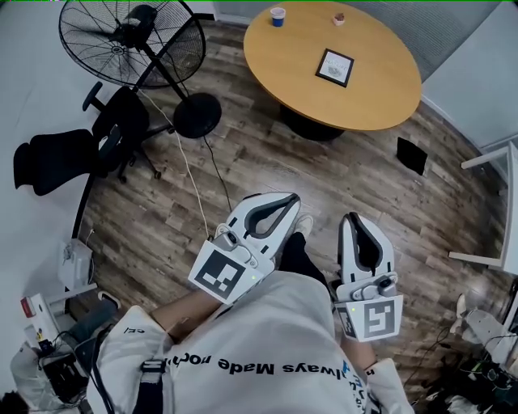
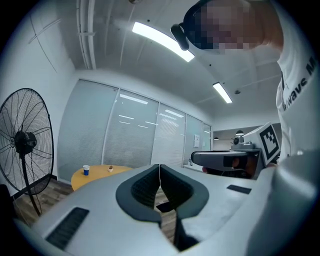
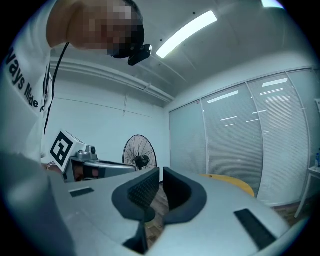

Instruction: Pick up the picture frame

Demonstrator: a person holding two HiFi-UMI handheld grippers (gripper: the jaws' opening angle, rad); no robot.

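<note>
The picture frame (image 1: 334, 67), dark-rimmed with a pale picture, lies flat on the round wooden table (image 1: 380, 97) at the top of the head view. Both grippers are held level in front of the person's body, well short of the table and over the wooden floor. My left gripper (image 1: 295, 198) (image 2: 159, 167) is shut, its pads touching with nothing between them. To its right, my right gripper (image 1: 352, 217) (image 3: 161, 171) also looks shut and empty, with only a sliver showing between its pads. From the gripper views the table (image 2: 100, 175) shows edge-on and the frame is not discernible.
A blue cup (image 1: 278, 16) and a small object (image 1: 338, 18) stand at the table's far edge. A large floor fan (image 1: 129, 40) with a trailing cable and a black office chair (image 1: 105, 137) are at the left. A black object (image 1: 412, 155) lies on the floor; a white desk (image 1: 498, 210) is at the right.
</note>
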